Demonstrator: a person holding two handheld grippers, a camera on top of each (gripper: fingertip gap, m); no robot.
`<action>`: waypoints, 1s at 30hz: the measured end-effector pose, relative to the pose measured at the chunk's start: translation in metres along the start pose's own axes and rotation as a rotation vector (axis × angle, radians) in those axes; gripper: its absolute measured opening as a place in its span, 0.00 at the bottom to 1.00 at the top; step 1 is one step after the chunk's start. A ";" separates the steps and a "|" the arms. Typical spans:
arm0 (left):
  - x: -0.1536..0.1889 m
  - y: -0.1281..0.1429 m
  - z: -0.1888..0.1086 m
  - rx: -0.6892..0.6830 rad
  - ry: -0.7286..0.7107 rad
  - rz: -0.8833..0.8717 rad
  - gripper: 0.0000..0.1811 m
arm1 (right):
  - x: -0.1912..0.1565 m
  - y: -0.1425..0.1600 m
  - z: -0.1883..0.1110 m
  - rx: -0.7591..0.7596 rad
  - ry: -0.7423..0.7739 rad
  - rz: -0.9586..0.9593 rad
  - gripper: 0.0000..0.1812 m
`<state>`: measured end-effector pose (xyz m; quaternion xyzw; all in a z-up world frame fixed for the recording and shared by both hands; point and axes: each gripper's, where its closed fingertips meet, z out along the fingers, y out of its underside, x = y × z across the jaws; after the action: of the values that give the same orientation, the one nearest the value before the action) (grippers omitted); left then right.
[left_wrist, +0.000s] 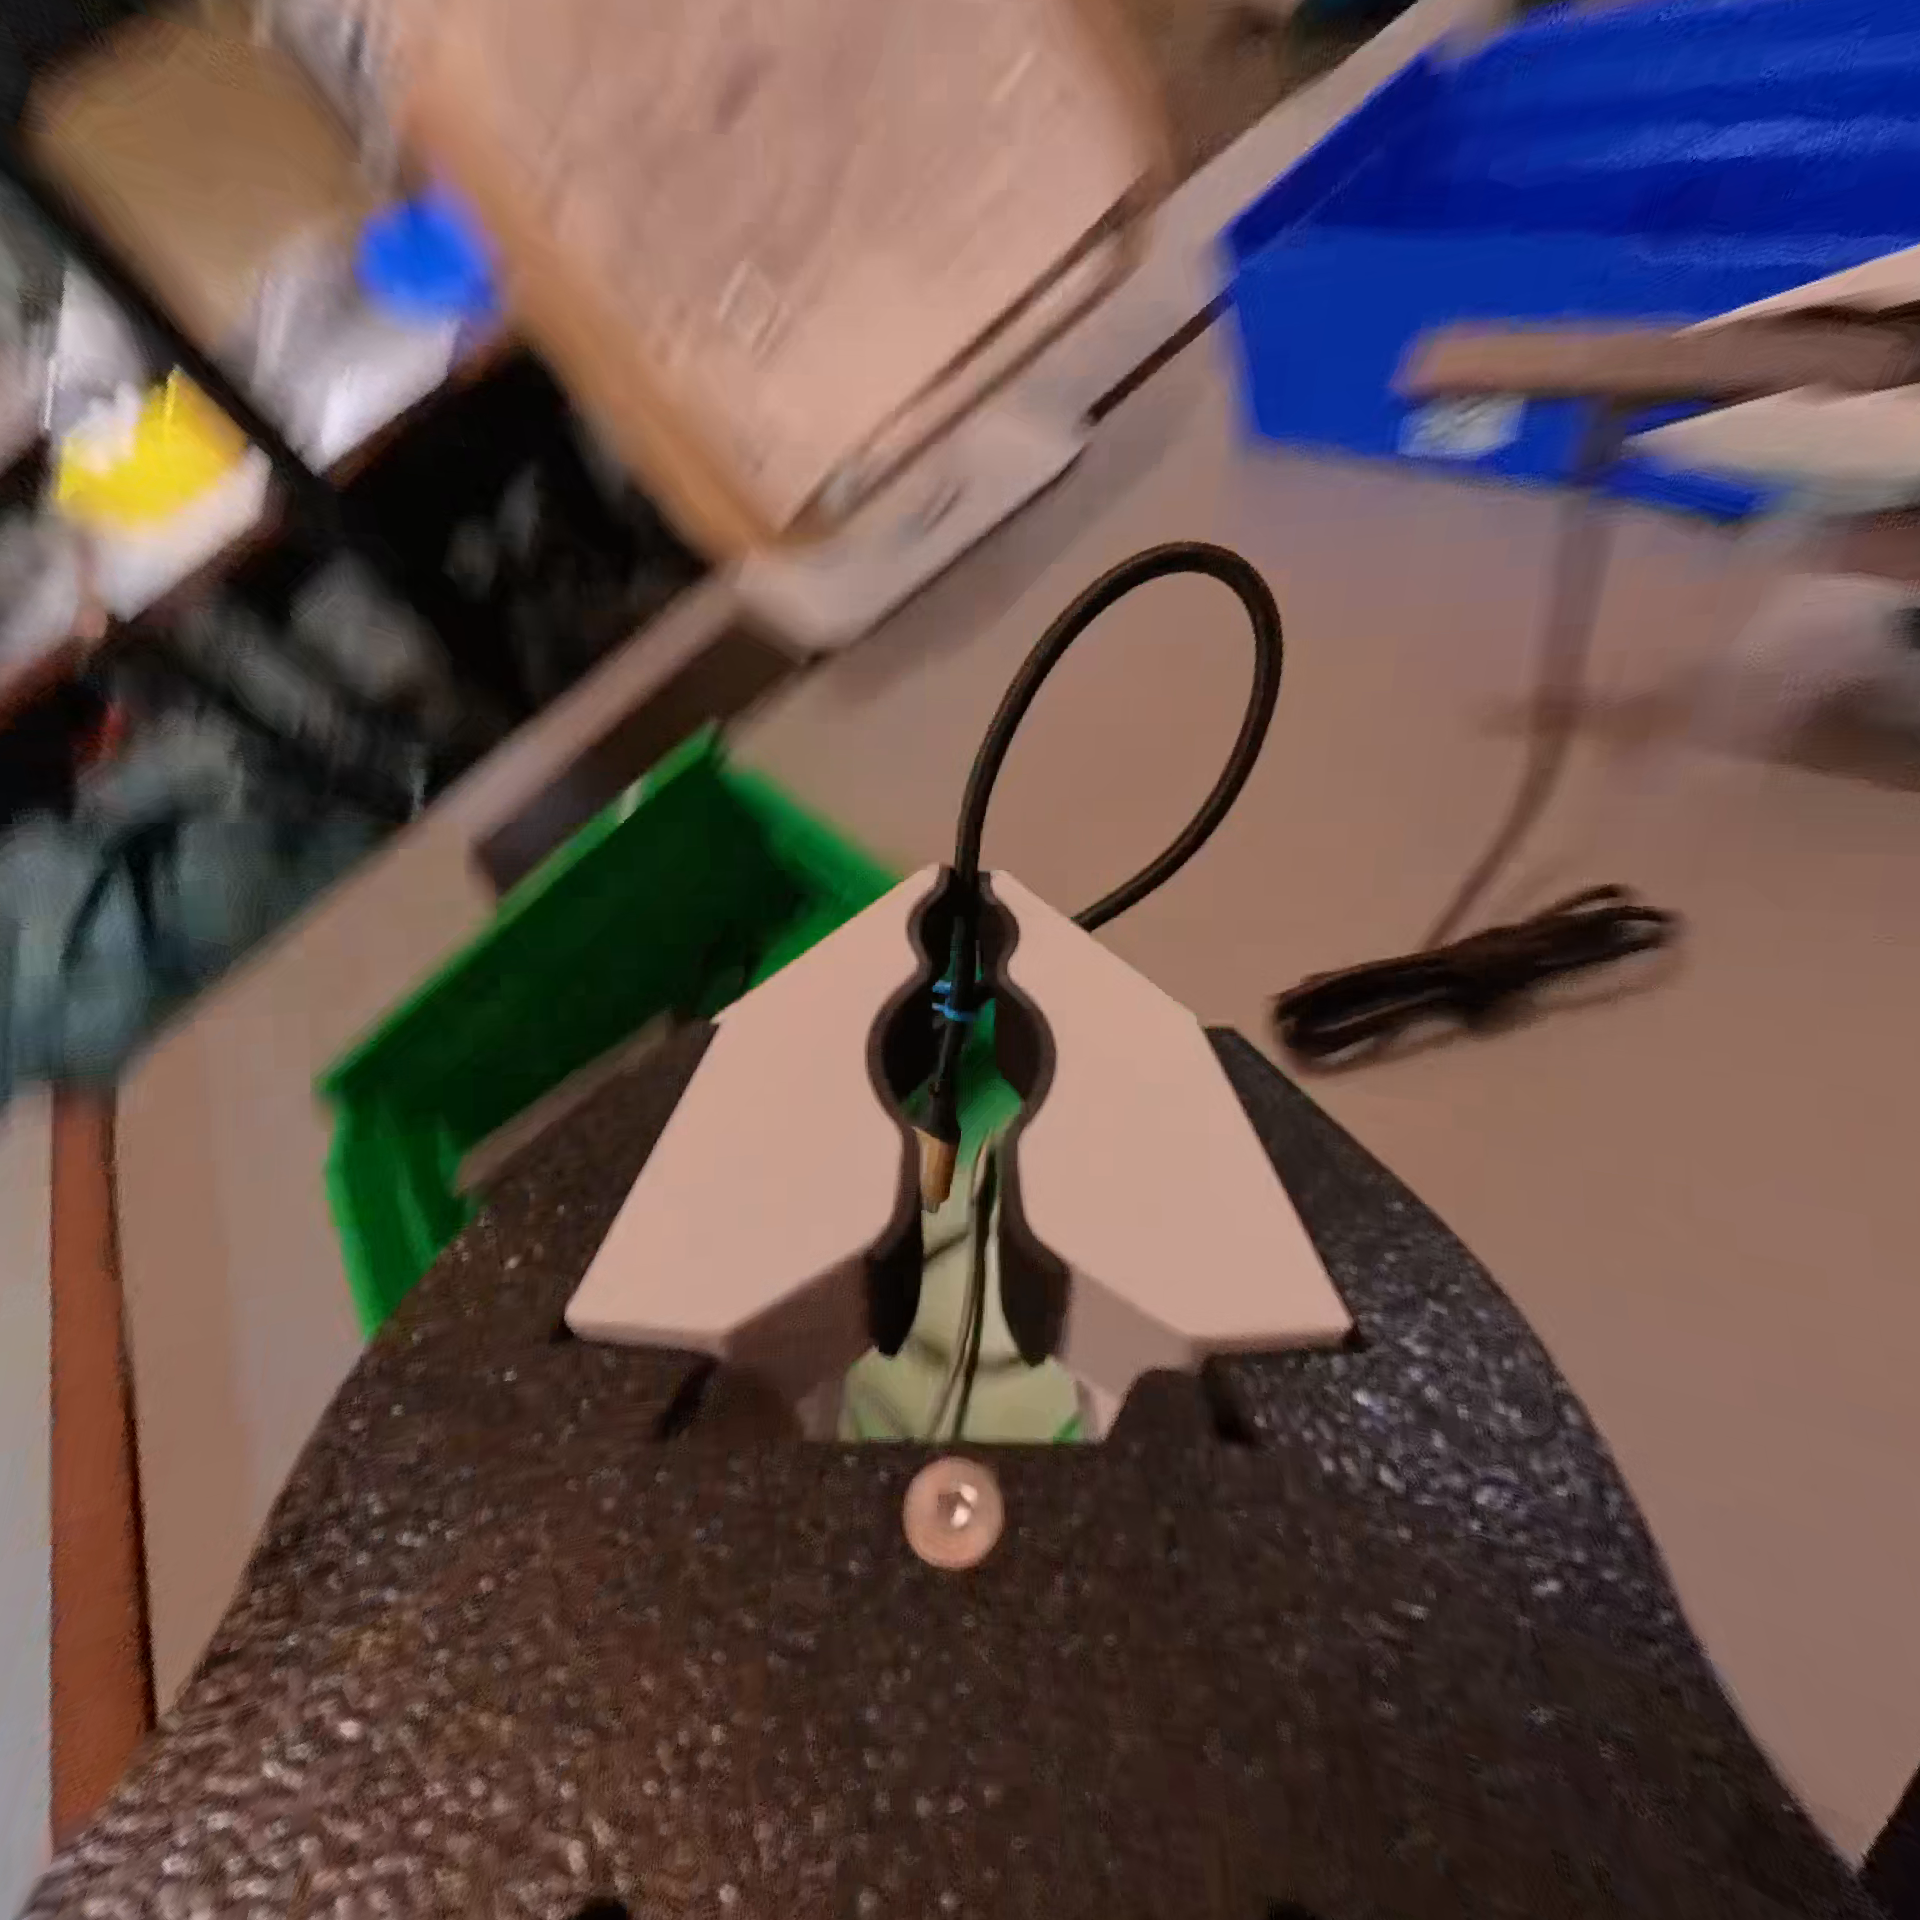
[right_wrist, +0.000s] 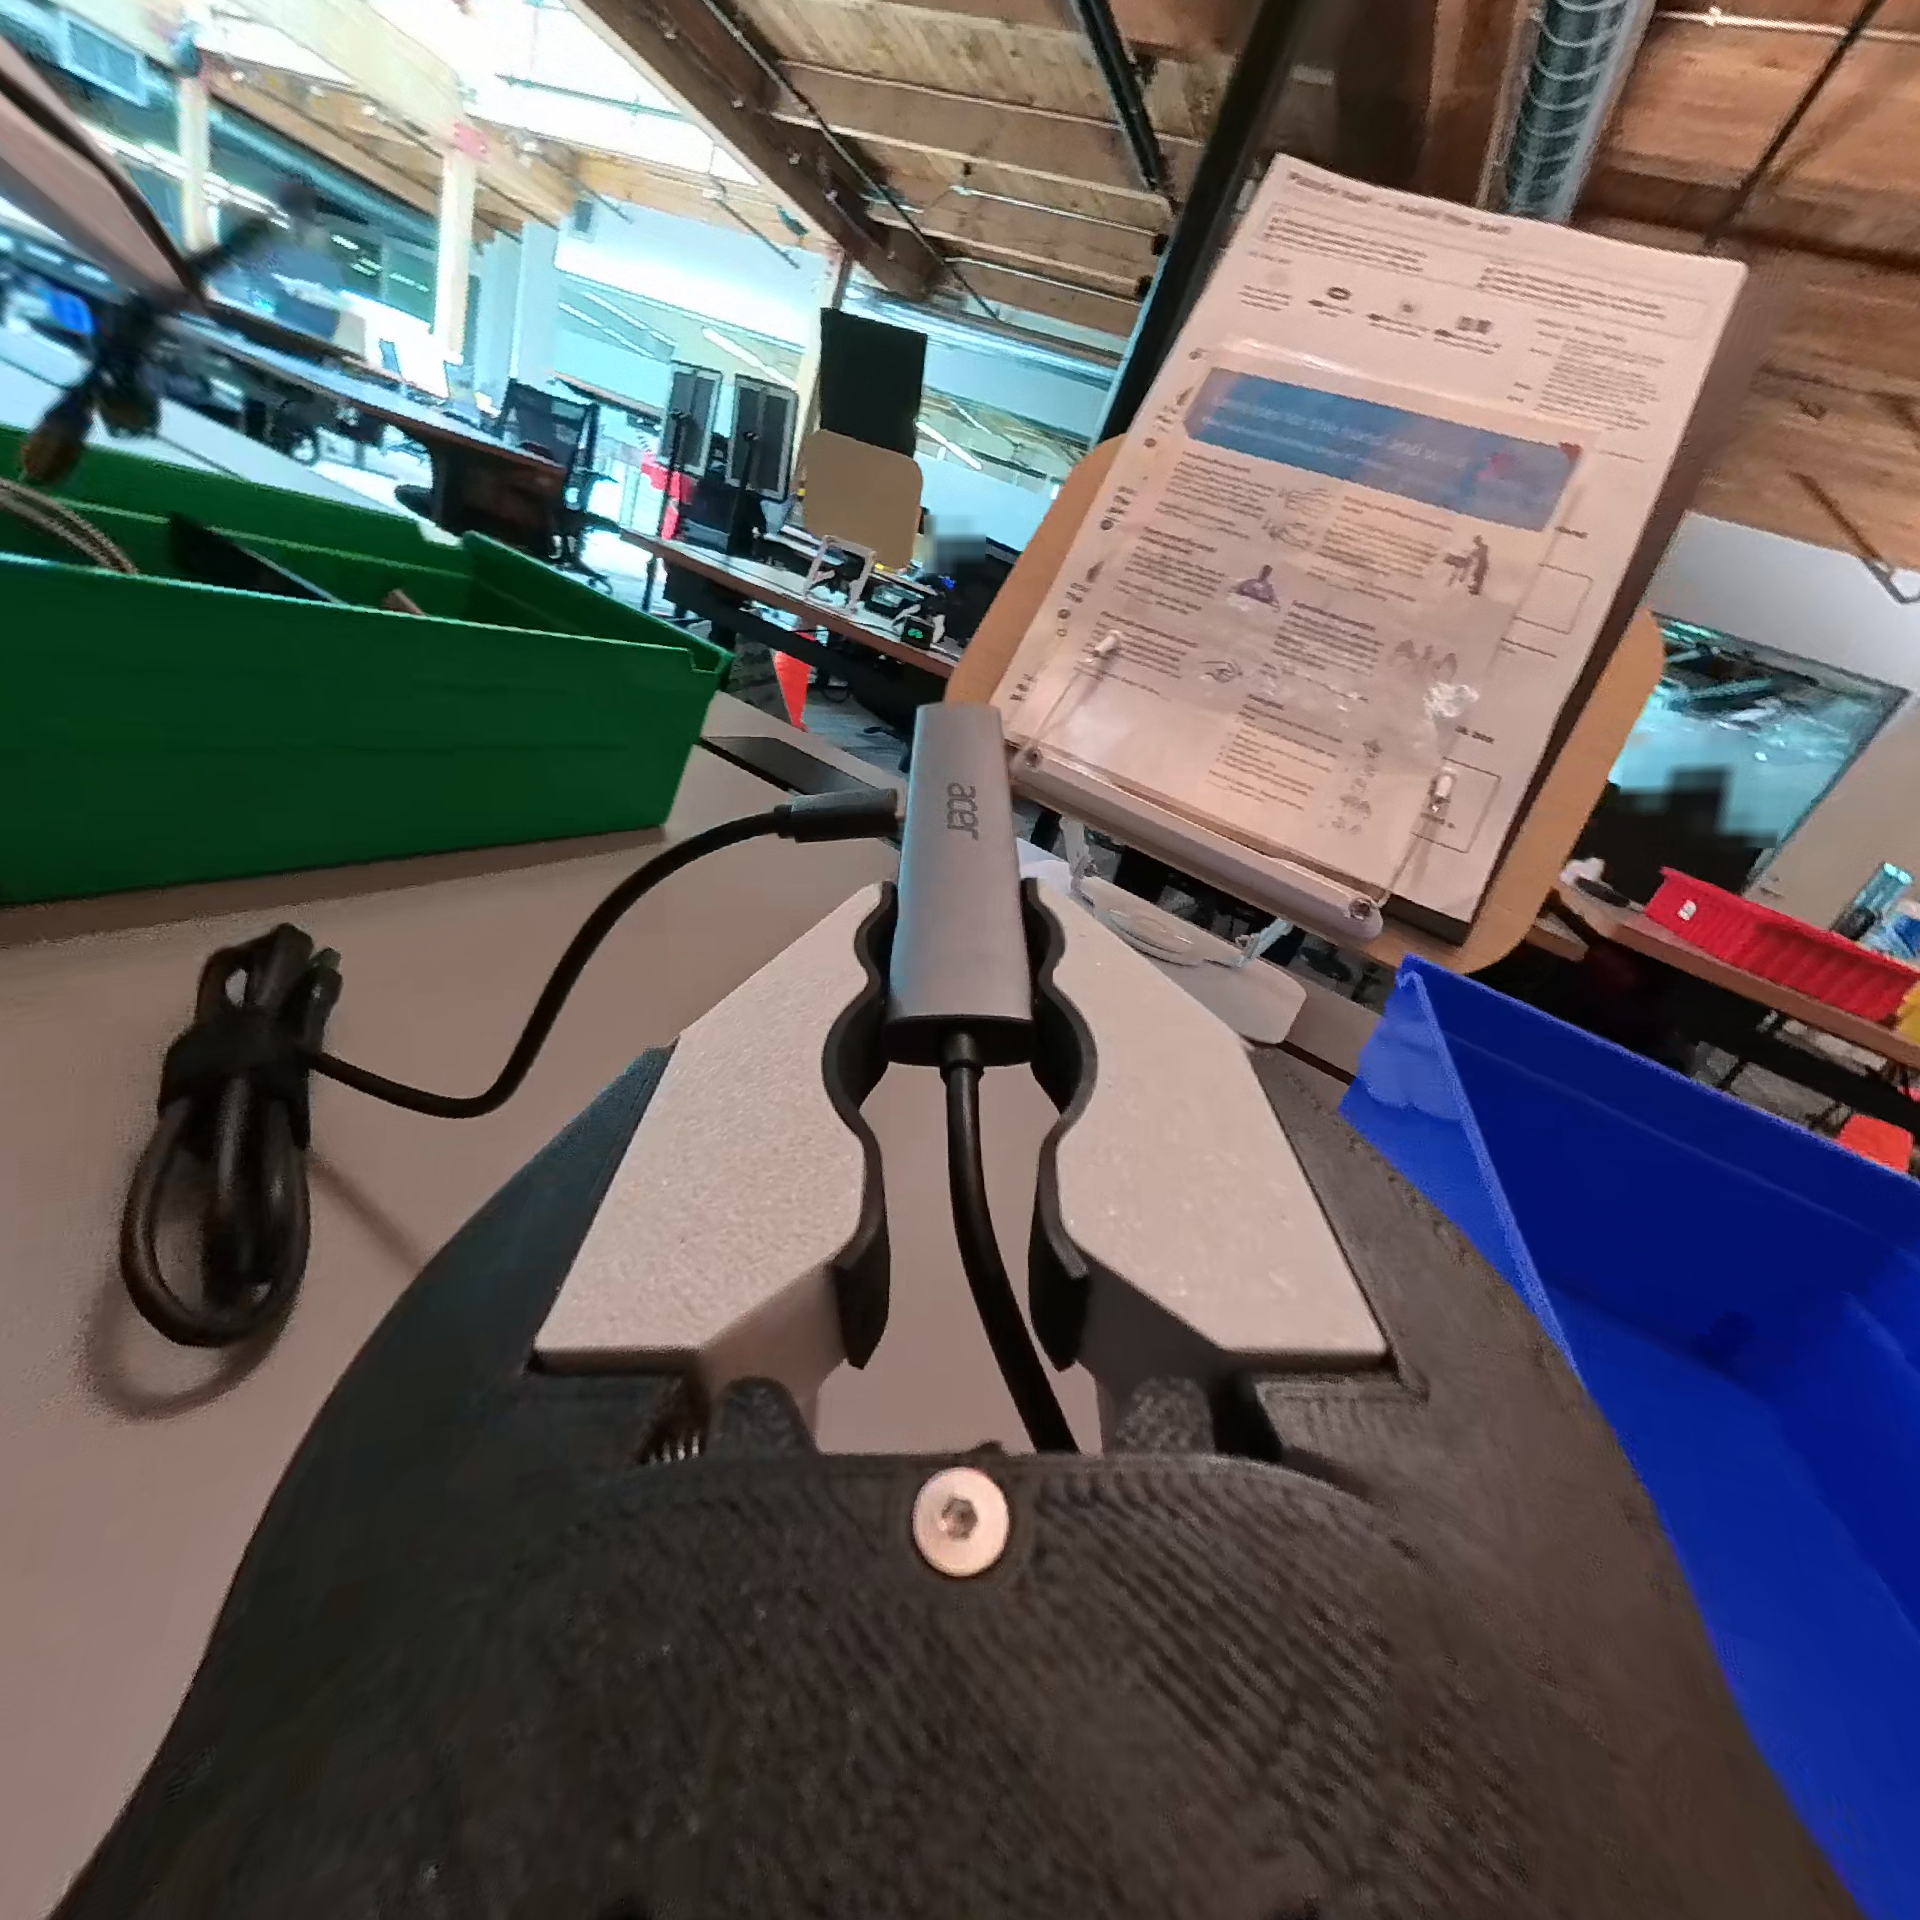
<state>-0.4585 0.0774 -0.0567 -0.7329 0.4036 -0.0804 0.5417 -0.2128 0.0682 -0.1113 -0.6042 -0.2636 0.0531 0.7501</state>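
My left gripper is shut on a thin black braided cable that loops up above the fingertips; a plug end with a blue band hangs between the jaws. It is held over the table beside a green bin. My right gripper is shut on a slim grey hub that stands up out of the jaws. The hub's own black lead runs down between the fingers. A black cable is plugged into the hub's left side and leads to a coiled bundle on the table, which also shows in the left wrist view.
A green bin stands on the left and a blue bin close on the right; the blue bin also shows in the left wrist view. A document stand with printed sheets is behind the hub. Cardboard boxes lie beyond the table edge. Some 25 cm of space lies between my two pairs of fingers.
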 end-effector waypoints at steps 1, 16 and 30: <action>0.025 -0.020 -0.002 0.087 0.086 0.102 0.01 | 0.003 0.001 0.000 -0.005 0.011 0.015 0.12; 0.213 0.099 0.045 -0.231 0.620 0.742 0.13 | 0.008 0.007 0.000 -0.034 0.024 0.036 0.12; 0.172 0.099 0.044 -0.387 0.264 -0.247 0.24 | 0.007 0.007 0.000 -0.036 0.019 0.038 0.12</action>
<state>-0.3702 -0.0157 -0.2139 -0.8497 0.3863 -0.1621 0.3201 -0.2050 0.0729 -0.1159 -0.6230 -0.2460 0.0570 0.7403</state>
